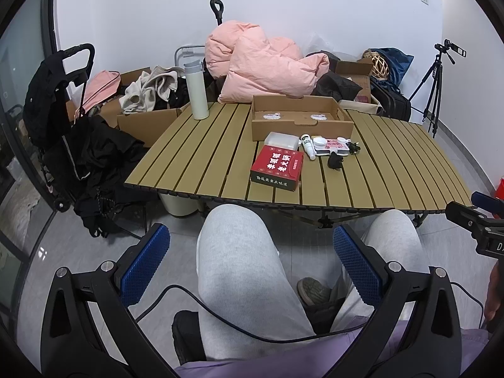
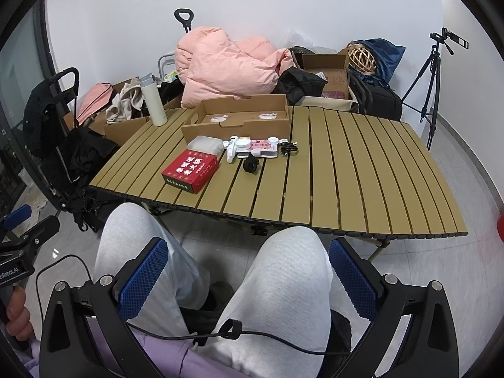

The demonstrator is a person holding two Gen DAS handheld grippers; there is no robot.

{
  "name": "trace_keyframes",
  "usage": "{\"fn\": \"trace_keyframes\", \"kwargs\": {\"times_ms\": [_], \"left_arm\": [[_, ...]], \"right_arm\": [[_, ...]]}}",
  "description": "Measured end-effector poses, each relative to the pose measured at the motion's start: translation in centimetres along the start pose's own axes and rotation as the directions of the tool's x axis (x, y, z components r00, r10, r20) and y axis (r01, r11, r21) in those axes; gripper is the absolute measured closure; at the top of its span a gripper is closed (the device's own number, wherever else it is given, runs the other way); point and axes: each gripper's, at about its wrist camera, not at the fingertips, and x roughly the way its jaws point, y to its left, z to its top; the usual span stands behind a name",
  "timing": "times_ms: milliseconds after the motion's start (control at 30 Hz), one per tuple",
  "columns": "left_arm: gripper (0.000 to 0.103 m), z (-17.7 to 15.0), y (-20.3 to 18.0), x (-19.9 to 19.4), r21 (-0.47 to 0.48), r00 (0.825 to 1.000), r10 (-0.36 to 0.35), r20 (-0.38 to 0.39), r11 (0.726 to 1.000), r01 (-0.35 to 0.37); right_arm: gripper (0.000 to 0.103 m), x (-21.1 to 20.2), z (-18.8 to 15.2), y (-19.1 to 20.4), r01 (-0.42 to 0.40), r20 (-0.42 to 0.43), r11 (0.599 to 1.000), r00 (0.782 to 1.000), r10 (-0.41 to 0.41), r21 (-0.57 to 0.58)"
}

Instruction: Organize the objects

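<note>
Centrally, red box (image 1: 277, 167) (white lettering) flat on slatted table (image 1: 201, 154)

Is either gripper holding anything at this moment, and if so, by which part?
Nothing is held. The left gripper and right gripper are both open and empty above the person's lap, short of the slatted table where the red box lies.

Olive-tan slatted table (image 1: 201, 157) carrying a red box (image 1: 277, 167) with white lettering beside a brown cardboard tray (image 1: 300, 116). White flask (image 1: 196, 89) at the table's far corner; pink quilt (image 1: 261, 63) behind the table. Blue, textured gripper pads (image 1: 143, 267).
</note>
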Motion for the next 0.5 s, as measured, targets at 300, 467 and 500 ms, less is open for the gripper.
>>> {"fn": "trace_keyframes", "kwargs": {"times_ms": [300,467,500], "left_arm": [[0.0,0.0,0.1,0.1,-0.001,1.0,0.0,-0.005,1.0,0.0],[0.0,0.0,0.2,0.8,-0.003,0.999,0.016,-0.03,1.0,-0.016],[0.0,0.0,0.4,1.2,-0.011,0.999,0.017,-0.044,1.0,-0.017]], "right_arm": [[0.0,0.2,0.0,-0.1,-0.002,-0.003,1.0,1.0,0.002,0.005],[0.0,0.7,0.0,-0.4,-0.019,0.011,1.0,1.0,0.019,0.011],[0.0,0.9,0.0,-0.6,-0.032,0.015,0.999,0.999,0.032,0.019]]}}
